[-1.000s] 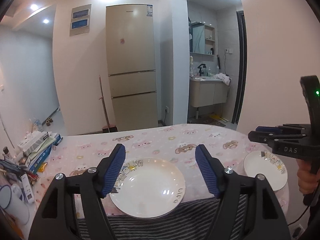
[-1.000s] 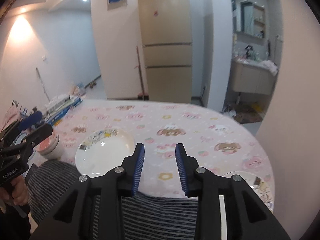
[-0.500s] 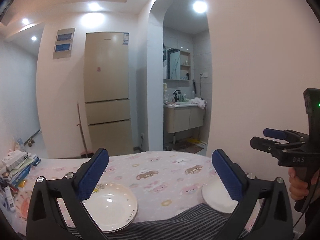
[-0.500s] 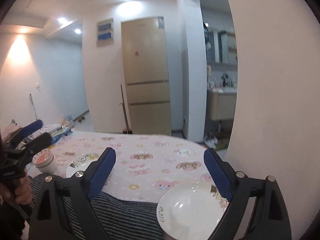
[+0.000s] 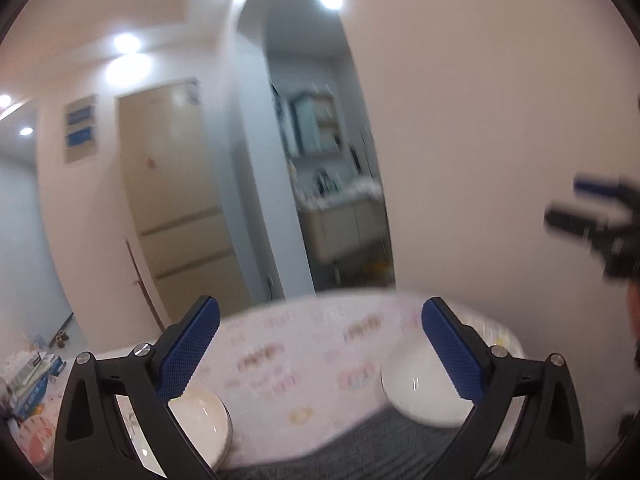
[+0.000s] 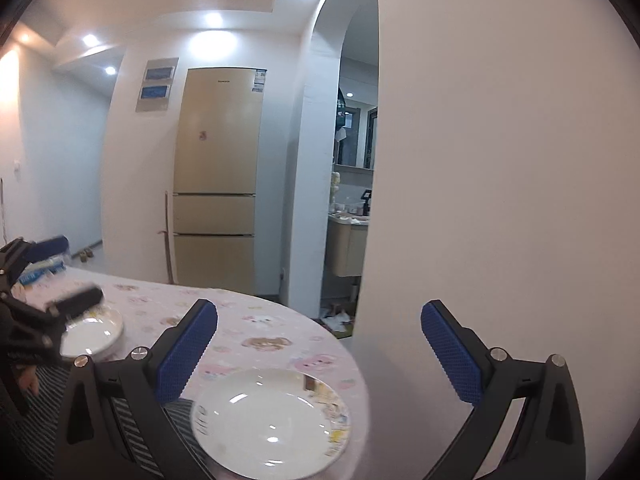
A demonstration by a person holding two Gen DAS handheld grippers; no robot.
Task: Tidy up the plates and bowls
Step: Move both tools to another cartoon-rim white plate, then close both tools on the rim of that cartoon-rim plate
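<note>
A second ago my left gripper (image 5: 320, 344) framed the left plate (image 5: 200, 424) squarely between half-parted fingers; now that plate sits low beside my left finger, and the right plate (image 5: 420, 392) lies by my right finger, partly behind it. These jaws, wider than before, are easing inward a little with nothing between them, only the pink patterned tablecloth (image 5: 304, 352) showing through the gap. The whole left view is smeared with motion.

My right gripper (image 6: 320, 344) was nearly pinched together a second ago over the middle of the table; now its jaws are spreading, wide apart and grasping nothing. The right plate (image 6: 272, 420), white with cartoon print on its rim, lies flat near the table's edge, low between my fingers but untouched. The left plate (image 6: 92, 332) rests farther off on the cloth, with my left gripper (image 6: 52, 276) hovering just over it. The fridge (image 6: 216, 200) stands beyond the table in both views.
</note>
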